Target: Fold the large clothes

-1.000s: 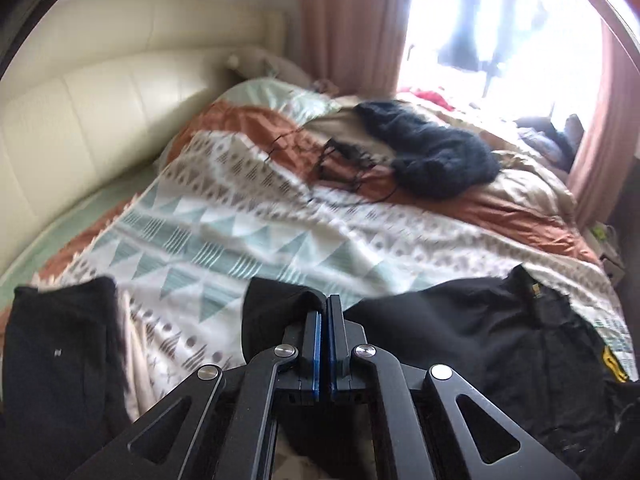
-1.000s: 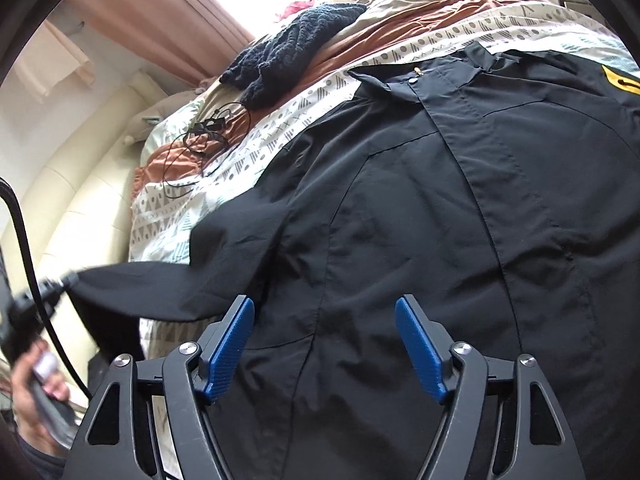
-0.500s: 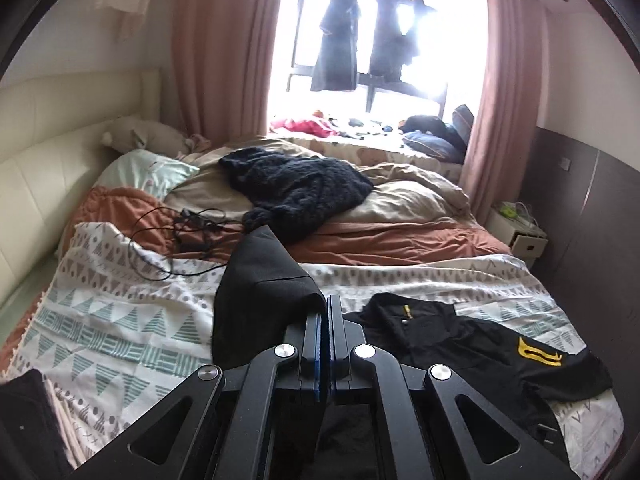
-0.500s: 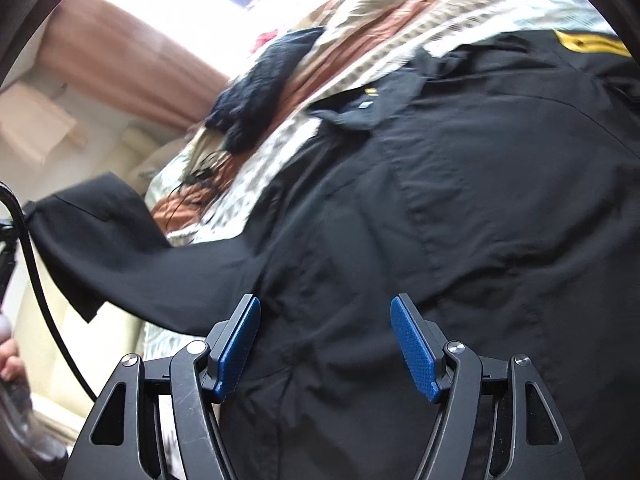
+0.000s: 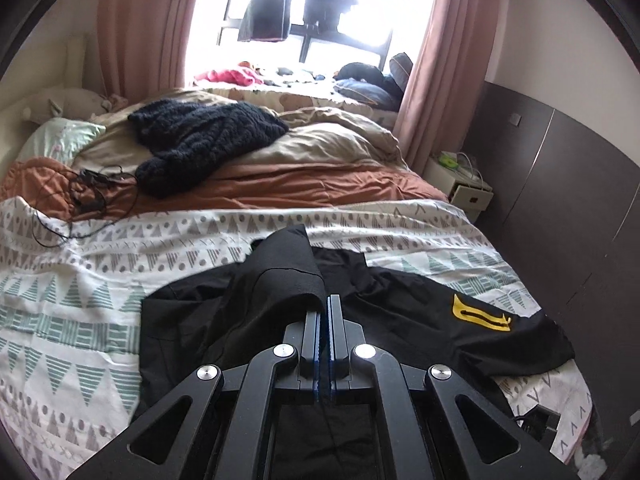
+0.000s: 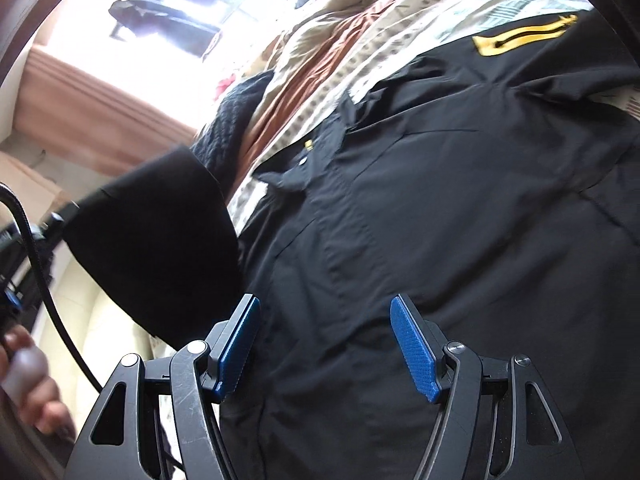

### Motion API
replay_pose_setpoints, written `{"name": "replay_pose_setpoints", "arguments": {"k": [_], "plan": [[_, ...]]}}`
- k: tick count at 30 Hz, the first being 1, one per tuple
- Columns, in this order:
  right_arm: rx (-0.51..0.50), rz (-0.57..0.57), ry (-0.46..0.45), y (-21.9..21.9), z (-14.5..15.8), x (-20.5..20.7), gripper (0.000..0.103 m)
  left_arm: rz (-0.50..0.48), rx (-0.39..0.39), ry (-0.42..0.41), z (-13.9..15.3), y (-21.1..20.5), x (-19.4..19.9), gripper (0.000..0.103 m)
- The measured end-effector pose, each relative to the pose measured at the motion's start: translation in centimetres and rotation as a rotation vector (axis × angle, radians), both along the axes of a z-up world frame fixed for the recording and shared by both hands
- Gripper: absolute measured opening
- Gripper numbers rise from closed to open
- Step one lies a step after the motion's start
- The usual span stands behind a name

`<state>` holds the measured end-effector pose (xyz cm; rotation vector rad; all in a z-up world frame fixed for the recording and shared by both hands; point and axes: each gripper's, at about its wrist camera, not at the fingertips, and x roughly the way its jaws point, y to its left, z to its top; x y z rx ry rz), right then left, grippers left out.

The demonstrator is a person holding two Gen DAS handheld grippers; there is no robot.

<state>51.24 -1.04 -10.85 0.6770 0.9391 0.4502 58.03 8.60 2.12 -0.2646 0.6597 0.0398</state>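
Observation:
A large black shirt [image 5: 400,312] with a yellow patch [image 5: 482,314] on its far sleeve lies spread on the patterned blanket. My left gripper [image 5: 324,308] is shut on the near black sleeve [image 5: 288,272] and holds it lifted over the shirt's body. In the right wrist view the shirt [image 6: 460,208] fills the frame, with the lifted sleeve [image 6: 160,232] at the left. My right gripper [image 6: 326,344] is open and empty just above the shirt's lower body.
A dark knitted sweater [image 5: 204,136] and a tangle of black cables [image 5: 88,192] lie further up the bed. A white nightstand [image 5: 468,192] and a dark wall cabinet [image 5: 560,220] stand at the right. A window with pink curtains [image 5: 436,52] is behind.
My left gripper has swung the sleeve from the left side of the bed up and rightward over the shirt's body. My right gripper has stayed open over the shirt.

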Motion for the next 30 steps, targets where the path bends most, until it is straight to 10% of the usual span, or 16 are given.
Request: {"name": "replay_pose_setpoints", "arguments": {"k": [10, 14, 30], "plan": [[0.005, -0.075, 0.044, -4.2, -0.9, 0.6, 0.069, -0.066, -0.284, 0.212, -9.6, -2.1, 1.4, 0.01], [-0.004, -0.096, 0.039, -5.1, -0.7, 0.8, 0.069, 0.003, -0.415, 0.164, -10.1, -0.7, -1.2, 0.091], [-0.18, 0.138, -0.116, 3.3, 1.6, -0.9, 0.073, 0.404, -0.407, -0.021, -7.8, 7.9, -14.5, 0.092]]}}
